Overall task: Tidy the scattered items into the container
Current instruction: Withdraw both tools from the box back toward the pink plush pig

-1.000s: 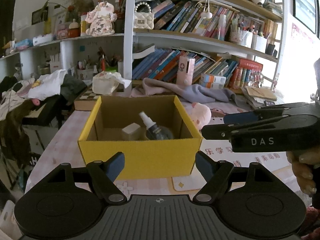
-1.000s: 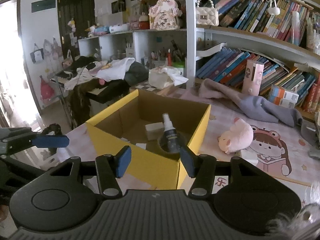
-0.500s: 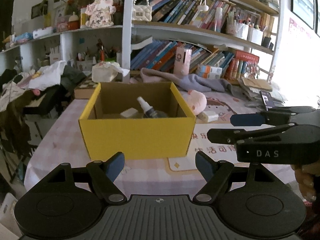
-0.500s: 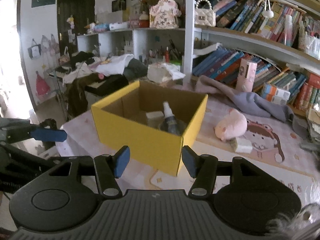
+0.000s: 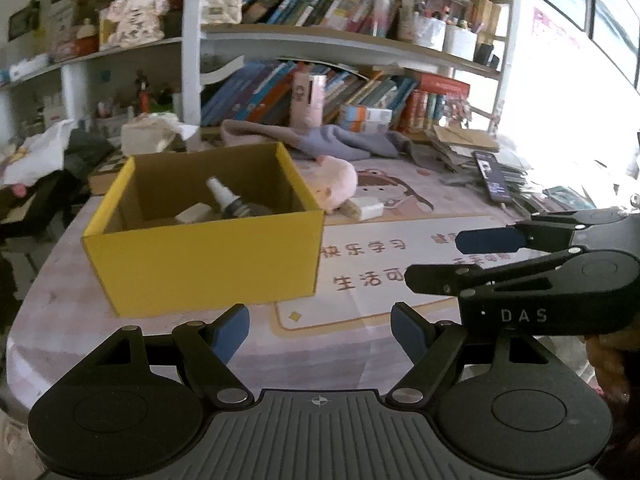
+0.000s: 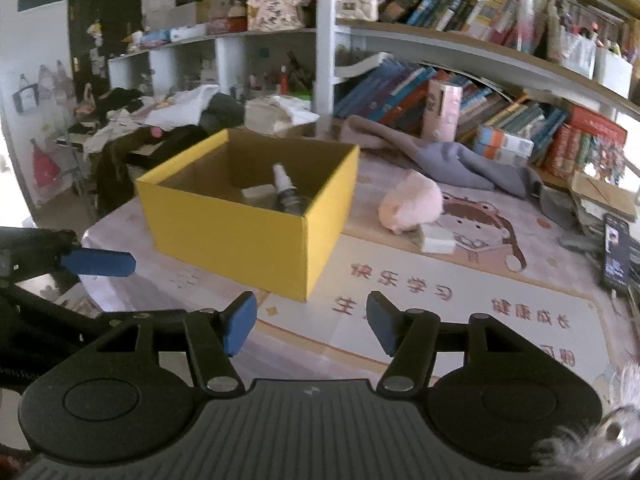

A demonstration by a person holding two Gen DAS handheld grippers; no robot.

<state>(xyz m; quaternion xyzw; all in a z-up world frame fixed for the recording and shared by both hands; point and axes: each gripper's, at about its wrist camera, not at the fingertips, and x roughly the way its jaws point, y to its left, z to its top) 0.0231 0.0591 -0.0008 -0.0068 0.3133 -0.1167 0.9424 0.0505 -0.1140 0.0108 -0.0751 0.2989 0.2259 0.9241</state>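
The yellow cardboard box (image 5: pixel 208 256) (image 6: pixel 248 224) stands open on the table. A spray bottle (image 5: pixel 224 200) (image 6: pixel 286 190) and a small white block (image 5: pixel 192 214) lie inside it. To its right lie a pink plush toy (image 5: pixel 336 184) (image 6: pixel 410 202) and a white block (image 5: pixel 366 207) (image 6: pixel 436 238), touching each other. My left gripper (image 5: pixel 320 332) is open and empty, short of the box's near wall. My right gripper (image 6: pixel 310 320) (image 5: pixel 432 258) hovers over the mat right of the box, its jaws opening with nothing between them.
A phone (image 5: pixel 494 178) (image 6: pixel 616 252) lies on papers at the right. A grey cloth (image 5: pixel 340 144) and a pink carton (image 5: pixel 307 100) sit behind the box under crowded bookshelves. The table's rounded edge (image 5: pixel 24 320) is at the left, with piled clothes beyond it.
Both grippers have drawn back from the box and sunk lower, so the box looks farther off. The right gripper's jaws stand wider than before. The left jaws are unchanged.
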